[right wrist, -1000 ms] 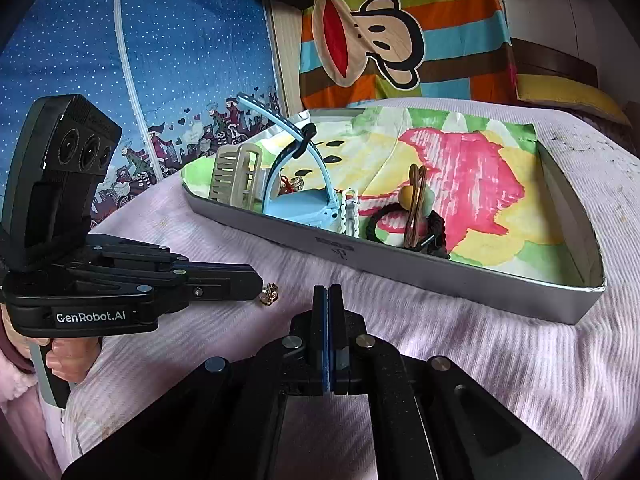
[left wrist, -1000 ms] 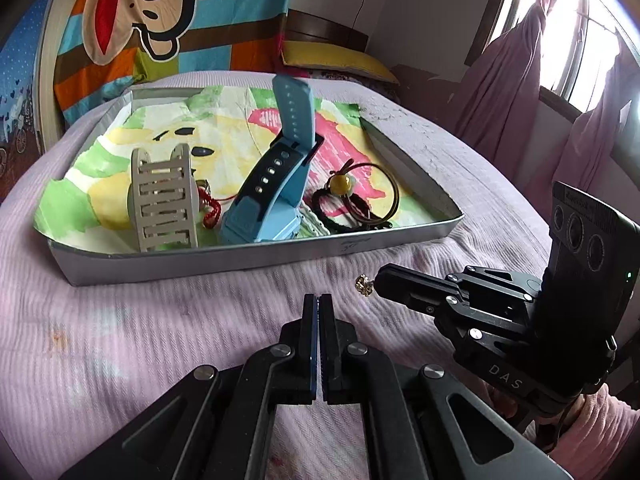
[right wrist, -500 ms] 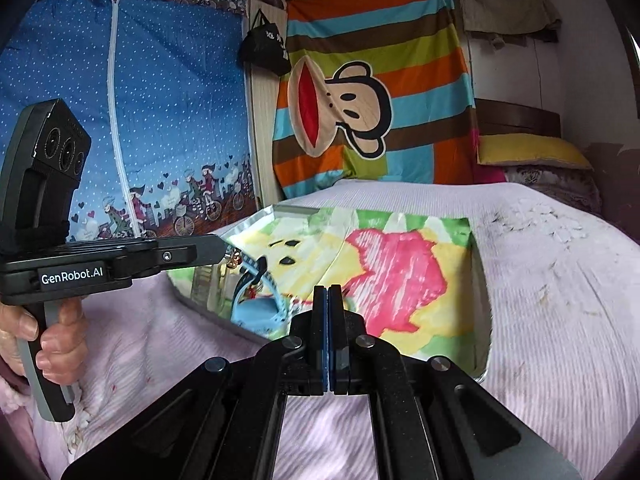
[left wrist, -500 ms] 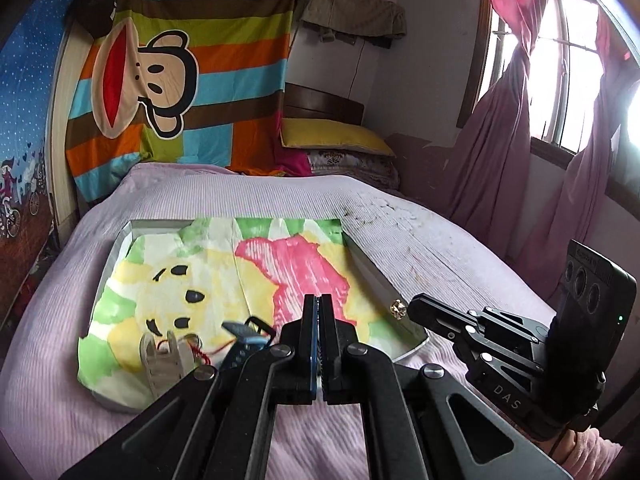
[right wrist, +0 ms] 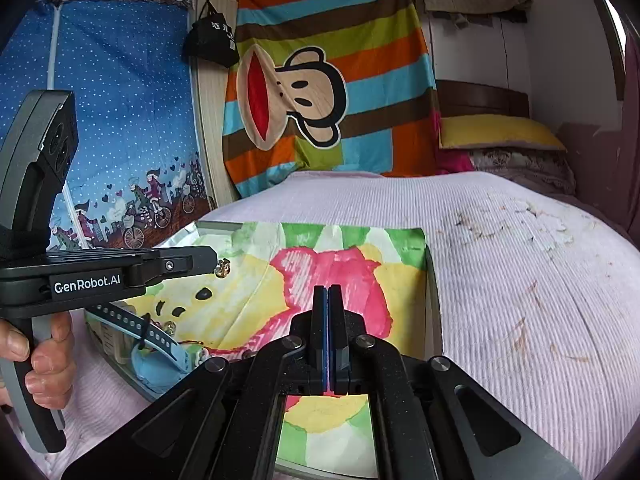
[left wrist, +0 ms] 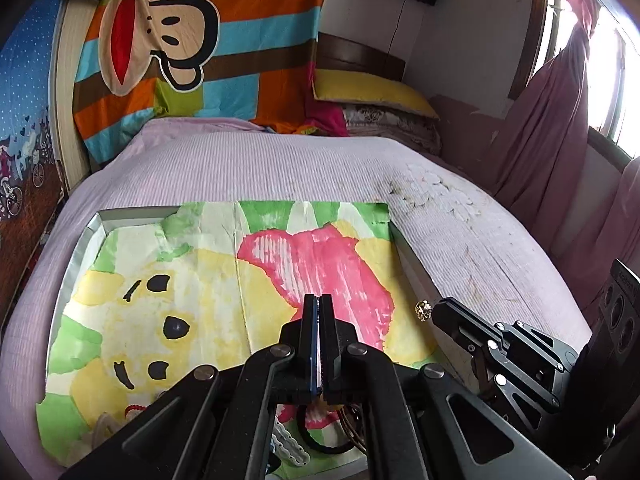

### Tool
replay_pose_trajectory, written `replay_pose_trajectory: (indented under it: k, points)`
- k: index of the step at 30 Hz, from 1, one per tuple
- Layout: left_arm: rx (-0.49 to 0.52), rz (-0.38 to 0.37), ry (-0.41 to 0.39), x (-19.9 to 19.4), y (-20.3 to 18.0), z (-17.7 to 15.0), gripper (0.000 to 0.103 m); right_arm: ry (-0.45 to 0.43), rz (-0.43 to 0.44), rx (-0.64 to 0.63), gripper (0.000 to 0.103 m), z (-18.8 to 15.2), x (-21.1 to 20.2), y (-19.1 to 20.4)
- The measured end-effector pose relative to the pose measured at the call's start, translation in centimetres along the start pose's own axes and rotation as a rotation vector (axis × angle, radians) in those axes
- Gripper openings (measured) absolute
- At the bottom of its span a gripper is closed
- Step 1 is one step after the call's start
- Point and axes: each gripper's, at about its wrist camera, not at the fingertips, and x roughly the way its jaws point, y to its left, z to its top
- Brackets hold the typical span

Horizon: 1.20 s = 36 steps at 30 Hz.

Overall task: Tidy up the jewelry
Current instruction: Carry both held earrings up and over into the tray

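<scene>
Left gripper shut, fingers pressed flat together; seen from the right wrist, a small gold earring sits pinched at its tip. Right gripper likewise closed, with a second gold earring at its tip in the left wrist view. A second ago both tools hung low over the lilac bedspread, short of the tray's near wall; now both are raised and carried forward over the tray, the right one above its right wall. Left hand wraps the left tool's handle, which is held level, pointing across the tray. Painted paper liner covers the tray floor. Blue watch lies at the near left end; black hair ties are half hidden under the left gripper's linkage. Yellow pillow and a striped monkey blanket lie beyond the bed.
</scene>
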Motion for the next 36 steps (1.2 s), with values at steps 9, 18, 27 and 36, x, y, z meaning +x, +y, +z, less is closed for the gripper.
replay_pose_trajectory:
  k: [9,18,27,36]
  points:
    - [0.034,0.041,0.138,3.5,-1.0,-0.8,0.002,0.120,-0.026,0.040,0.001,-2.5,3.4,-1.3]
    - [0.035,0.067,0.196,4.8,-0.8,-1.7,0.002,0.178,-0.022,0.069,0.001,-4.0,4.5,-2.4]
    - [0.022,0.067,0.217,5.3,-0.4,-2.2,0.002,0.208,-0.022,0.084,0.001,-4.4,5.0,-2.6]
    - [0.008,0.089,0.208,5.1,0.0,-2.3,0.002,0.205,-0.019,0.096,0.001,-4.5,4.9,-2.8]
